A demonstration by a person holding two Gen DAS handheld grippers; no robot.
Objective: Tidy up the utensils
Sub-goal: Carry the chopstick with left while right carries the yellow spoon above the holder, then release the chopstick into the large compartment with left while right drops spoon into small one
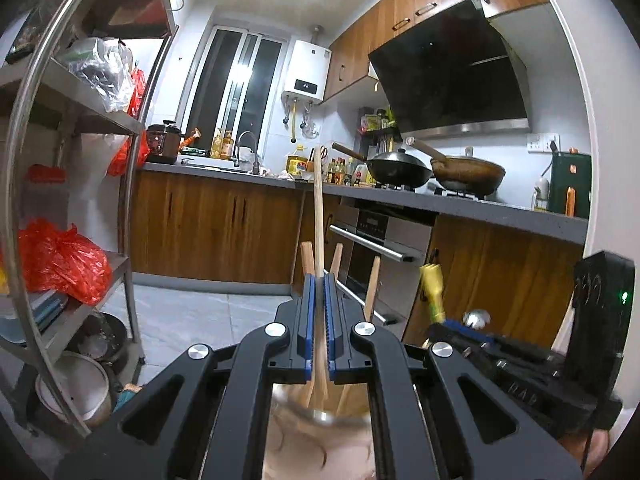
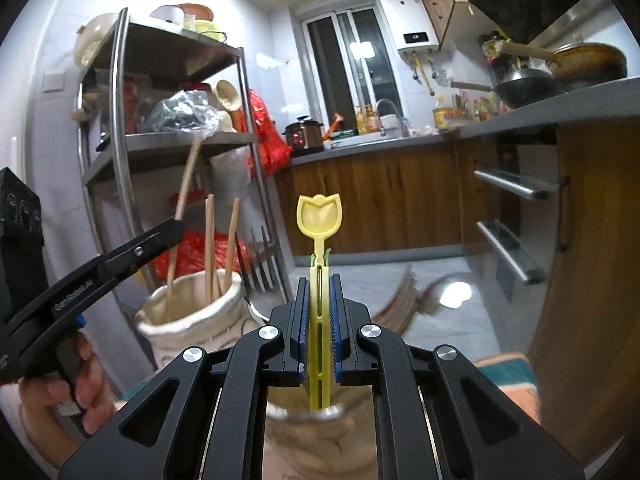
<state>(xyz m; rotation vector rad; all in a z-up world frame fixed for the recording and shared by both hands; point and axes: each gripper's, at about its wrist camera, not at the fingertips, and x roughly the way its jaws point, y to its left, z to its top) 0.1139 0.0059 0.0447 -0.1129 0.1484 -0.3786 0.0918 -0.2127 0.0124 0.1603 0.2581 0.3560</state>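
Observation:
My left gripper is shut on a long wooden utensil handle that stands nearly upright. Its lower end reaches into a cream cloth holder, where a few other wooden handles stand. The right wrist view shows that gripper from the side, held by a person's hand. My right gripper is shut on a yellow plastic spoon with a tulip-shaped end pointing up. The spoon's lower end sits in a second beige holder, partly hidden by my jaws. The left wrist view catches the spoon at the right.
A steel shelf rack with red bags stands right behind the cream holder. A grey counter with woks and an oven lie opposite. Blurred utensils and something shiny lie ahead on the right.

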